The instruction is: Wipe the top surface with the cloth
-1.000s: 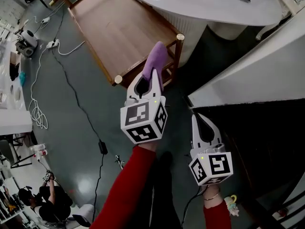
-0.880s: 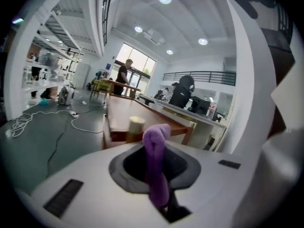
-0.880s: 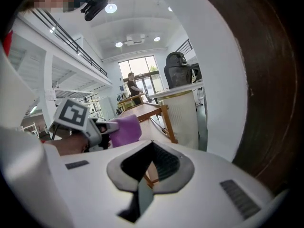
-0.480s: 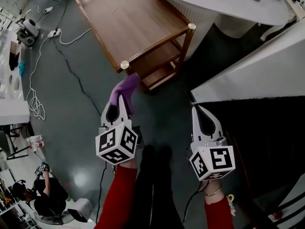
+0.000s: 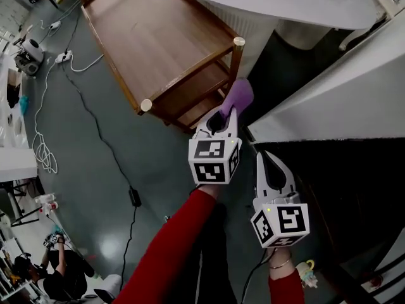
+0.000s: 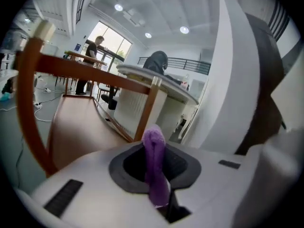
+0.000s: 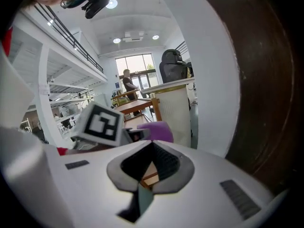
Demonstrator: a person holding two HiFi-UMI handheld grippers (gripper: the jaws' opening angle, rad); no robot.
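A two-tier wooden trolley (image 5: 152, 37) stands on the grey floor, its top surface bare. My left gripper (image 5: 228, 111) is shut on a purple cloth (image 5: 239, 95), which sticks out past the jaws. It hangs off the trolley's near right corner, below the corner post (image 5: 238, 42) and beside the lower shelf (image 5: 204, 92). In the left gripper view the cloth (image 6: 154, 158) is pinched between the dark pads, with the trolley frame (image 6: 90, 75) ahead. My right gripper (image 5: 262, 156) hovers lower right, shut on nothing. In the right gripper view the cloth (image 7: 159, 131) lies ahead of the right gripper (image 7: 152, 146).
A white round table (image 5: 285, 2) stands behind the trolley. A white counter (image 5: 329, 100) and a dark surface (image 5: 354, 189) are at the right. Cables (image 5: 88, 106) and a power adapter (image 5: 135, 196) cross the floor at left. A person (image 5: 57, 274) sits at bottom left.
My left gripper, still holding the cloth, swung down and left off the trolley's front edge, then right to the near right corner. The right gripper has barely moved.
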